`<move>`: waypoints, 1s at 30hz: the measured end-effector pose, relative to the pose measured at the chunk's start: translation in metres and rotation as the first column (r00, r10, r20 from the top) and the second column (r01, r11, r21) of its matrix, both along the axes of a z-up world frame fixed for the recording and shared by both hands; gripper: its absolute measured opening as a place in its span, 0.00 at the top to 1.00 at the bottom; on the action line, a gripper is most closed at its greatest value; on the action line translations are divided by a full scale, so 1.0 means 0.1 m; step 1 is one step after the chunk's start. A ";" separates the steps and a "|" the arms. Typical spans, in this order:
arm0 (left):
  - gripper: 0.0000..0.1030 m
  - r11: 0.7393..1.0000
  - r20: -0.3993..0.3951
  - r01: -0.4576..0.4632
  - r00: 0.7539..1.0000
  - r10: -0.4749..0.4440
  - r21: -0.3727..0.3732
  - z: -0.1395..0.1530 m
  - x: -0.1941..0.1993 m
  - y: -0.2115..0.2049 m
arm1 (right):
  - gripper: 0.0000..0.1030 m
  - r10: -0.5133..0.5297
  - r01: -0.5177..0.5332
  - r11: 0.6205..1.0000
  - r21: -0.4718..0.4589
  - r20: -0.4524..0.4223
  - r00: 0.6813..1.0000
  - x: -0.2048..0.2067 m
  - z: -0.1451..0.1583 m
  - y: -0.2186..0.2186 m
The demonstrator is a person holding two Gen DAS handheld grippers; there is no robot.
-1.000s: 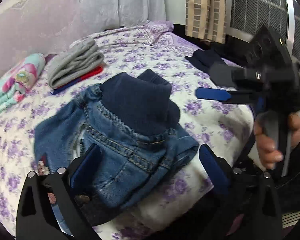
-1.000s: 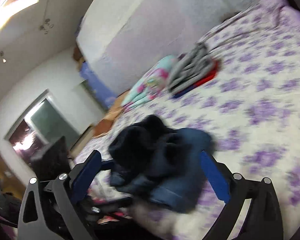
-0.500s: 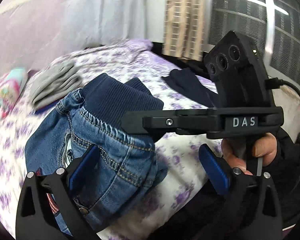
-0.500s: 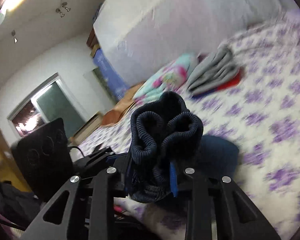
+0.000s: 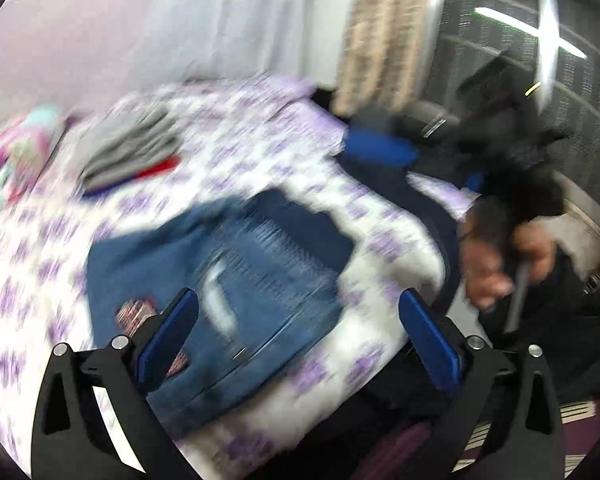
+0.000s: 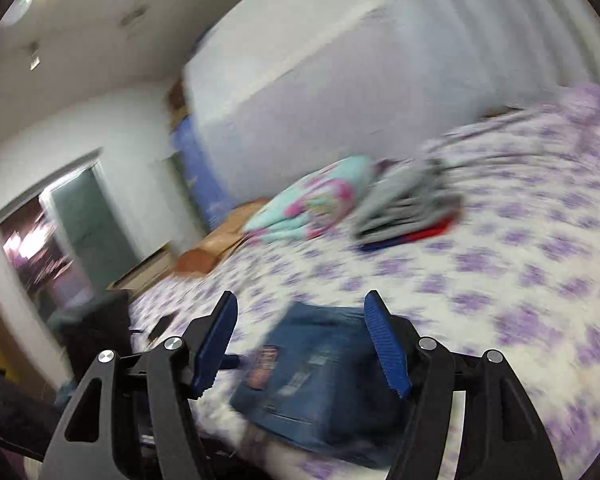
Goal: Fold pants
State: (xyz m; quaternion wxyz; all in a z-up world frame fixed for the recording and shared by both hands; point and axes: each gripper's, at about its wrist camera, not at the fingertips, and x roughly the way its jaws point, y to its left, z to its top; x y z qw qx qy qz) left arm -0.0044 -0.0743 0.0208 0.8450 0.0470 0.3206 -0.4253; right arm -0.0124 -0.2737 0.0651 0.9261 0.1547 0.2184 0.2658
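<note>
The folded blue jeans [image 5: 236,292] lie flat near the front edge of the purple-flowered bed [image 5: 228,160], with a patch label showing. Both views are motion-blurred. My left gripper [image 5: 300,332] is open and empty, just in front of the jeans. My right gripper [image 6: 300,340] is open and empty above the jeans [image 6: 312,376]. The right gripper also shows in the left wrist view [image 5: 380,148], held in a hand at the right, away from the jeans.
A stack of folded grey and red clothes [image 5: 132,152] lies further back on the bed, also seen in the right wrist view [image 6: 408,208]. A turquoise-pink bundle [image 6: 316,204] lies beside it. A dark garment [image 5: 412,196] lies at the bed's right edge.
My right gripper has let go of the dark waistband and opened, and pulled back to the right. The jeans now lie flat and folded on the bed. Both cameras are moving.
</note>
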 end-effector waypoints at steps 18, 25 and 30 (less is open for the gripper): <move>0.05 0.978 -0.150 -0.195 0.972 0.182 -0.073 -0.31 0.41 0.87 | 0.03 -0.173 0.175 0.984 -0.009 -0.228 0.958 0.14 -0.68 -0.55; 0.05 0.982 -0.286 -0.181 0.945 0.158 -0.057 -0.72 0.80 0.64 | 0.03 0.053 0.060 0.971 0.232 -0.450 0.891 0.46 -1.35 -0.53; 0.04 0.976 -0.335 -0.212 0.925 0.181 -0.059 -0.73 1.00 0.53 | 0.03 0.145 0.005 0.949 0.315 -0.451 0.881 0.78 -1.35 -0.34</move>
